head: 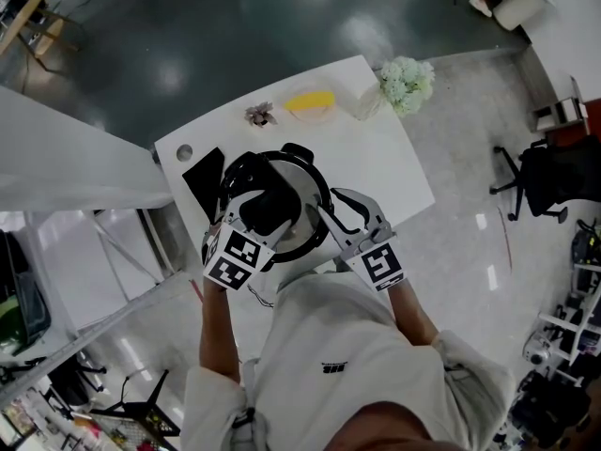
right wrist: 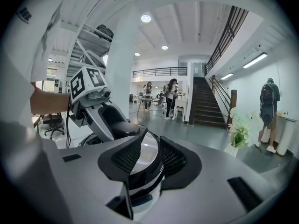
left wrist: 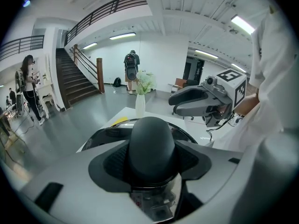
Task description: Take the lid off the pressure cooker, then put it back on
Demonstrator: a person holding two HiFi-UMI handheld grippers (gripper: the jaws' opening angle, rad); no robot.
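From my head, the camera looks steeply down on the whole white counter (head: 376,158), far enough off to take in the floor around it (and my own shoulders). The camera on my left tongs (head: 268,195) sits low and very near the lid (left wrist: 152,146), facing across it toward the counter's far edge. The one on my right tongs (head: 324,216) looks along its jaws over the pressure cooker (right wrist: 145,181) from the opposite side. Each tongs camera catches the other tongs. All three views share the flowers (head: 407,83) at the counter's far right corner.
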